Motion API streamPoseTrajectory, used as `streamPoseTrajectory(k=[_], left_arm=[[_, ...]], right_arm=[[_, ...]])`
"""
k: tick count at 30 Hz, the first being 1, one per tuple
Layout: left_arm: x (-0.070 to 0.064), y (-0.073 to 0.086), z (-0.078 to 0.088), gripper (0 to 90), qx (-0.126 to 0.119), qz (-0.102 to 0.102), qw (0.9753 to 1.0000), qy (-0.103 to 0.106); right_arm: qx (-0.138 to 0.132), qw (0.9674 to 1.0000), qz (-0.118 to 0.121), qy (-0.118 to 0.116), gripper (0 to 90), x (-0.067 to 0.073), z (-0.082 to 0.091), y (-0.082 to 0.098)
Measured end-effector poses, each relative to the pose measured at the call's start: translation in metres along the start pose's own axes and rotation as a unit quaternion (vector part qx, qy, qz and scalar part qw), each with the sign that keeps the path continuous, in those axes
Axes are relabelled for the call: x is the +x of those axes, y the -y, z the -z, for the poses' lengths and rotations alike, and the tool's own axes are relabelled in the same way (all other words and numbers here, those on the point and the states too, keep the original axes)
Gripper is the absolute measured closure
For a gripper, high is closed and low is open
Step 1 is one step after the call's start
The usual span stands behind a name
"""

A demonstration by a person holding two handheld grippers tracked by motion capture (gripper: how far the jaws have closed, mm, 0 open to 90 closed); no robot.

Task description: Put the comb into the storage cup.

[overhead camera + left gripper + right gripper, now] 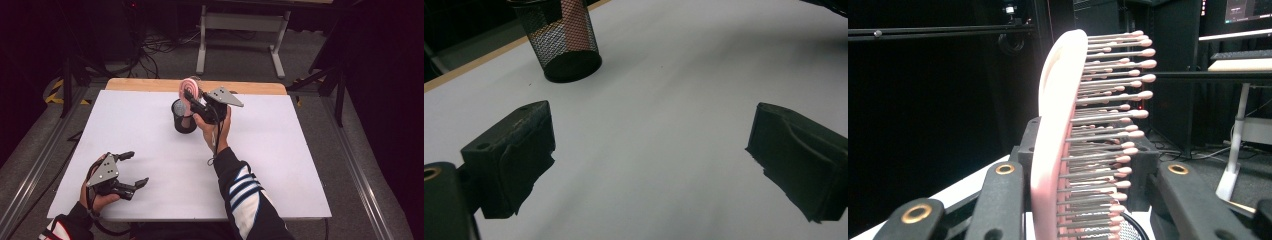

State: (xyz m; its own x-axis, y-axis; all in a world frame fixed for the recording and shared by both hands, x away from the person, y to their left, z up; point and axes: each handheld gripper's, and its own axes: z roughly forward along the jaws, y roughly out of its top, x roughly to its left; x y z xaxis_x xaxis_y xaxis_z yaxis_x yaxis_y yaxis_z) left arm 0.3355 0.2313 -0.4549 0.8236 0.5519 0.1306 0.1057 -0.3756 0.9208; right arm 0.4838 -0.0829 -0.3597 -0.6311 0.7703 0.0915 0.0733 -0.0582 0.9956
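Jaws of the right gripper (pixel 192 101) clamp a pink plastic hairbrush (pixel 1068 135), upright above the black mesh cup (pixel 183 123) at 12 o'clock. Left gripper (pixel 134 169), at 7 o'clock, gapes with nothing between its jaws.

The white desk (pixel 280 165) is lying open across nearly all its width. A black mesh cup (pixel 183 120) is standing far of centre, the one fixed obstacle on it. The right hand-held gripper (pixel 191 101) is hanging just above the cup's mouth, clamping a pink brush (pixel 189 89) upright, so the way into the cup from above is being taken up. The right forearm is crossing the middle from the near edge toward the cup. The left hand-held gripper (pixel 136 169) is sitting at the near left corner, jaws wide apart, with bare desk stretching between it and the cup.
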Motion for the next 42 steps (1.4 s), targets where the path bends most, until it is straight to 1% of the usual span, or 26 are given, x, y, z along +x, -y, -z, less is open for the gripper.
streamPoseTrajectory(k=[3,6,11,16,20,21,22,23,25,26,28,29,40,42], left_arm=[[0.000,0.000,0.000,6.0,0.002,-0.002,1.0000,0.000],[0.000,0.000,0.000,6.0,0.001,-0.001,1.0000,0.000],[0.000,0.000,0.000,6.0,-0.001,0.001,1.0000,0.001],[0.000,0.000,0.001,6.0,0.000,-0.002,1.0000,0.000],[0.000,0.000,0.001,6.0,-0.002,-0.002,1.0000,0.000],[0.000,0.000,0.001,6.0,-0.001,-0.002,1.0000,0.000],[0.000,0.000,0.001,6.0,-0.001,-0.002,1.0000,0.000],[0.000,0.000,0.000,6.0,-0.001,-0.002,1.0000,0.000],[0.000,0.000,0.000,6.0,-0.001,-0.002,1.0000,0.000],[0.000,0.000,0.000,6.0,0.000,-0.002,1.0000,0.000],[0.000,0.000,0.000,6.0,0.000,-0.003,1.0000,0.000],[0.000,0.000,0.000,6.0,0.000,-0.003,1.0000,0.000],[-0.001,0.000,-0.001,6.0,0.001,-0.003,1.0000,0.001],[0.000,-0.001,-0.001,6.0,0.002,-0.003,1.0000,0.002]], right_arm=[[0.004,1.0000,0.001,0.001,63.0,-0.001,0.000,0.003],[0.006,1.0000,-0.006,0.001,63.0,-0.001,0.000,0.004],[0.009,0.9999,-0.006,0.002,62.9,-0.001,0.000,0.007],[0.012,0.9999,-0.011,0.001,62.9,-0.001,-0.001,0.011],[0.015,0.9998,-0.010,0.004,62.9,-0.002,-0.001,0.012],[0.016,0.9998,-0.004,0.004,62.9,-0.003,-0.001,0.013],[0.017,0.9998,-0.010,0.003,62.9,-0.003,-0.001,0.013],[0.018,0.9998,-0.005,0.005,62.9,-0.003,-0.001,0.014],[0.017,0.9998,-0.009,0.005,62.8,-0.003,-0.001,0.014],[0.019,0.9998,-0.004,0.006,62.8,-0.004,-0.001,0.015],[0.017,0.9998,-0.010,0.006,62.8,-0.003,-0.001,0.014],[0.019,0.9998,-0.006,0.007,62.8,-0.004,-0.001,0.014],[0.020,0.9996,-0.012,0.014,61.4,-0.006,0.001,0.014],[0.021,0.9996,-0.008,0.018,60.9,-0.006,0.001,0.014]])
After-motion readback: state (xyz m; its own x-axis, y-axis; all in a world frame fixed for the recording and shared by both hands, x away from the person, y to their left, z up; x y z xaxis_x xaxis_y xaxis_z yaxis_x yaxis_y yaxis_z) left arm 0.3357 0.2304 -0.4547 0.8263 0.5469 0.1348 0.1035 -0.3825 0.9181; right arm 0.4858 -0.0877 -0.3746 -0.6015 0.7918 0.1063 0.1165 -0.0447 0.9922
